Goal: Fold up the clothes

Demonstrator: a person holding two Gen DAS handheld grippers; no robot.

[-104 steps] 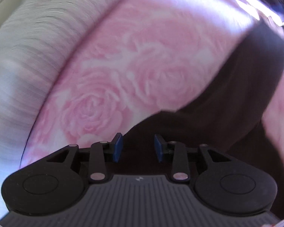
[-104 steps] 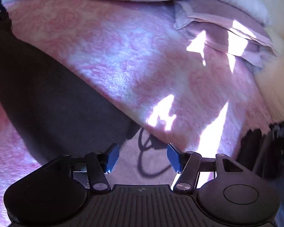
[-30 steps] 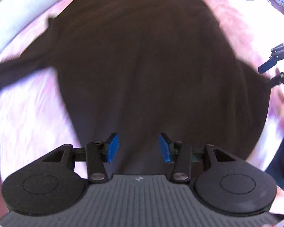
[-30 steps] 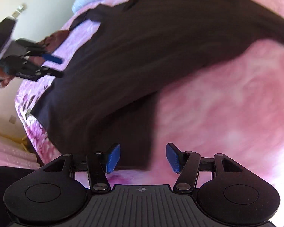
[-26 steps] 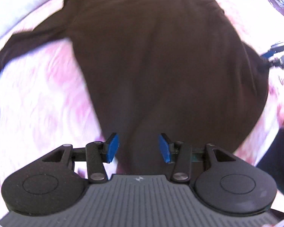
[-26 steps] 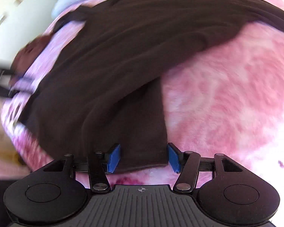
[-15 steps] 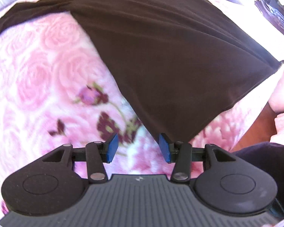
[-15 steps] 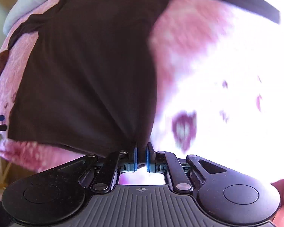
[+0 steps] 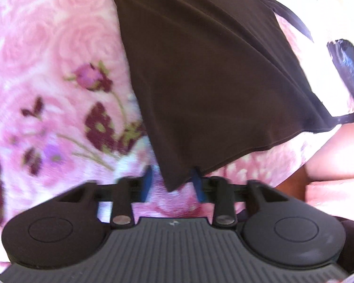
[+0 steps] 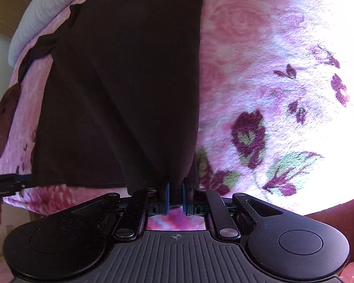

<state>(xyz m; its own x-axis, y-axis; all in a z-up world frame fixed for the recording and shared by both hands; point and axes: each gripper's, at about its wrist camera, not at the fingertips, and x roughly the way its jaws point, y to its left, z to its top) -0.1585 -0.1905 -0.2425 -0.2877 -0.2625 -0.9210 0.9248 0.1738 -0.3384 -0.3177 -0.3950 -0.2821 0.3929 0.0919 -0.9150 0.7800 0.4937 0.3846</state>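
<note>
My left gripper points steeply down at the near edge of the bed. Its blue pads stand a narrow way apart and are closing, blurred in the picture. The near left corner of the dark brown garment hangs down between them. The right pad looks to be at the cloth's edge, and the left pad is clear of it, so the pads do not press the cloth.

My right gripper is clamped on the garment's other near corner. Its pads are drawn close together with a pinched fold of the brown cloth between them, and the fabric pulls up into creases that run away from the grip.

The garment lies spread on the pink rose-patterned blanket, reaching from my fingers to the far side of the bed. Its hem runs along the near edge between my two grippers, and one sleeve stretches out at the far left. On the far left, a pale ribbed cover lies beyond the blanket. A smaller brown cloth sits on the blanket's left edge, apart from the garment. The blanket to the right of the garment is in bright light.
</note>
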